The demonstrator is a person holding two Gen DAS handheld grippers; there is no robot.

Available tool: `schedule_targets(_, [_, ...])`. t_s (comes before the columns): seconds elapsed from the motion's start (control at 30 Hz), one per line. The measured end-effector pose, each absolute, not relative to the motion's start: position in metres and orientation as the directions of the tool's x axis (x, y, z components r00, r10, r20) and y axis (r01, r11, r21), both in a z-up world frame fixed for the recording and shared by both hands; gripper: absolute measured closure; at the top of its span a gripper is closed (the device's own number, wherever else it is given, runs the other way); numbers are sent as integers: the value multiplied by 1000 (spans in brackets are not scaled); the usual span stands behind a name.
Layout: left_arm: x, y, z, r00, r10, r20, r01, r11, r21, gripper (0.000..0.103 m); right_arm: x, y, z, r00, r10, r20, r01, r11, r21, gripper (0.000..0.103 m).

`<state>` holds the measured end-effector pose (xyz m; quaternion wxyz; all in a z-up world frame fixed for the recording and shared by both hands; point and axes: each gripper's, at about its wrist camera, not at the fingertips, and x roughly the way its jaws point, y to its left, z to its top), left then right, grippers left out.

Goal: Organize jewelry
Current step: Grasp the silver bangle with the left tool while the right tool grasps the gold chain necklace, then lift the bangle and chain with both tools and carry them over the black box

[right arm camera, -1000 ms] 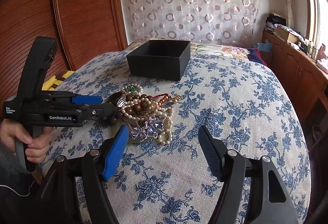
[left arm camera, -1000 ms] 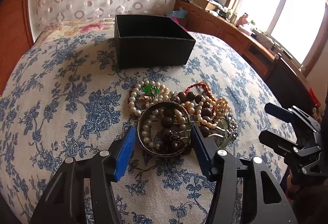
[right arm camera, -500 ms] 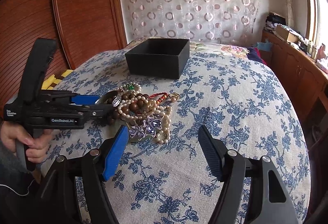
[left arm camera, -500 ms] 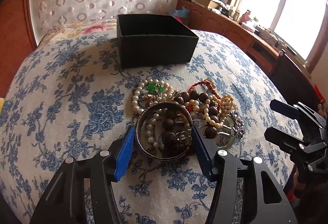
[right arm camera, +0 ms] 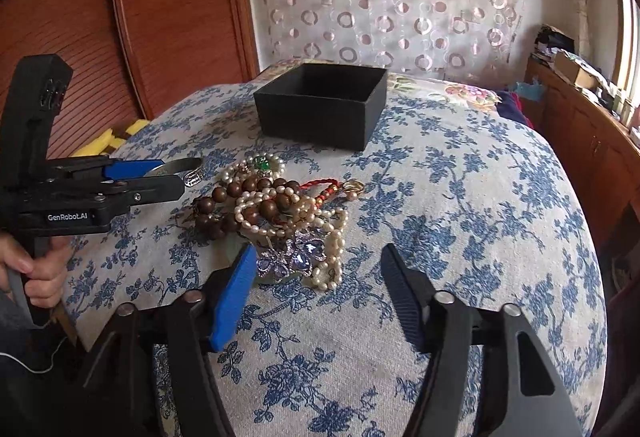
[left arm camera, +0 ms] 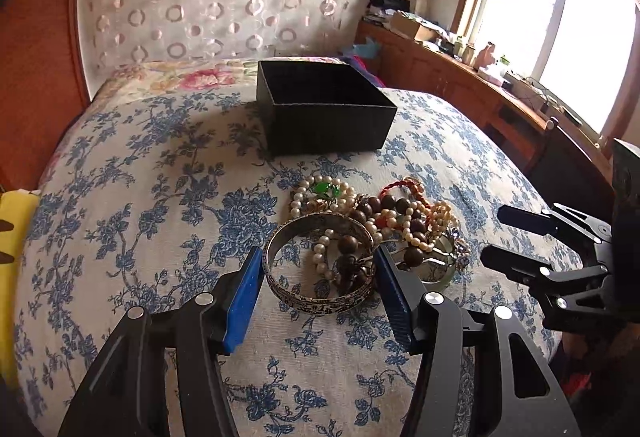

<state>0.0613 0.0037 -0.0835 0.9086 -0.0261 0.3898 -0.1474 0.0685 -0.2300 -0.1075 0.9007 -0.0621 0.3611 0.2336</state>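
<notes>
A silver bangle [left arm camera: 316, 303] is gripped across its width by my left gripper [left arm camera: 318, 265], tilted and raised a little off the cloth at the left edge of the jewelry pile [left arm camera: 400, 213]. The right wrist view shows that bangle [right arm camera: 180, 167] sticking out of the left gripper [right arm camera: 172, 177]. The pile [right arm camera: 280, 205] holds pearl strands, brown wooden beads, a red cord and a purple crystal piece [right arm camera: 300, 253]. My right gripper [right arm camera: 318, 253] hovers just before the pile's near edge. Its jaws are closing with nothing pressed between them. An open black box [left arm camera: 328, 117] stands behind the pile.
The round table [right arm camera: 480, 237] has a blue floral cloth. A person's hand [right arm camera: 36, 273] holds the left gripper's handle. Something yellow [left arm camera: 12, 237] lies past the table's left edge. A wooden sideboard [left arm camera: 460, 77] with clutter runs under the window on the right.
The left gripper has lifted and tilted the bangle up out of the pile, towards the left of it. The right gripper's fingers have come somewhat closer together.
</notes>
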Motion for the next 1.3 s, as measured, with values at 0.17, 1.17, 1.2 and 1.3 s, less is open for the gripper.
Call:
schedule_targets(0.17, [61,8,-87,649,-285,-706,237,957,-168,49,75,-218,-113,581,406,-705,-505,860,79,48])
schedule_targets(1.17, [56,8,-87,656,-291,-697,238,955,-175,49,117,-226,-97,565,460,-685,-517,844,141,97])
schedule_targets(1.2, [56,8,-87,656,-291,-697,238,955,-175,49,116,-228,-92,577,460,-675,-517,846,135,97])
schedule_targets(1.3, [55,8,-85,660,-290,-693,236,956,-175,49,115,-231,-76,611,456,-647,-517,849,110,97])
